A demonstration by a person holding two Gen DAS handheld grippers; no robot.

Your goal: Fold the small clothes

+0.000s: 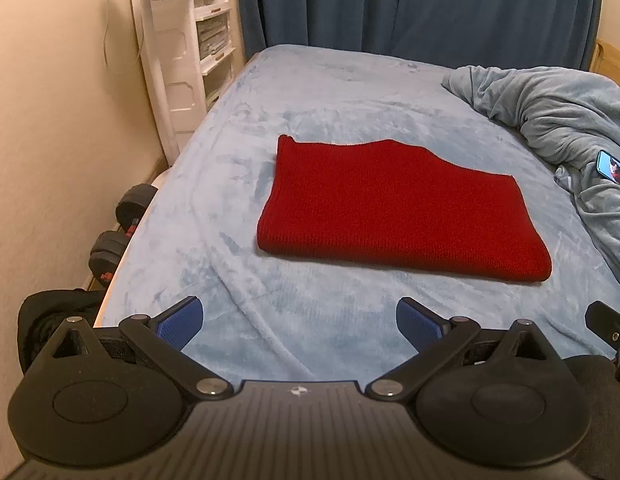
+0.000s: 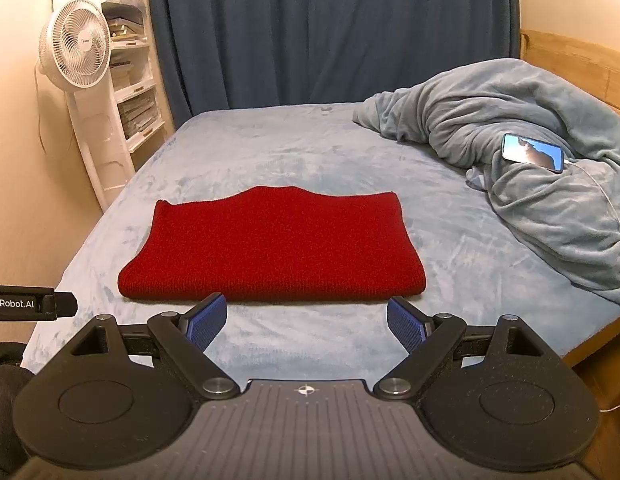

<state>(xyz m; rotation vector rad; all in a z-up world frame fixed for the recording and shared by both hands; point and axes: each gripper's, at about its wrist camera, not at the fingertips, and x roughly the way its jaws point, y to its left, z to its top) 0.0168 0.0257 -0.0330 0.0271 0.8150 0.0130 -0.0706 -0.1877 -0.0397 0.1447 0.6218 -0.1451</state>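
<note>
Your red knit garment (image 1: 398, 208) lies folded into a flat rectangle in the middle of the frame on the pale blue bed cover (image 1: 238, 128), its thick folded edge toward you and its far edge slightly wavy. In the right wrist view the same garment (image 2: 270, 248) sits just above your right gripper (image 2: 307, 322), whose blue pads are spread wide with only bed cover between them, not touching the knit. Your left gripper (image 1: 299, 322) is likewise spread and empty, low in its frame, a little apart from the garment's near edge. To the right, a rumpled grey-blue blanket (image 2: 530, 152) is heaped, with a lit phone (image 2: 533, 153) resting on it. At upper left stand a white fan (image 2: 76, 46) and shelves (image 2: 130, 80); a dark blue curtain (image 2: 330, 28) hangs behind the bed.
</note>
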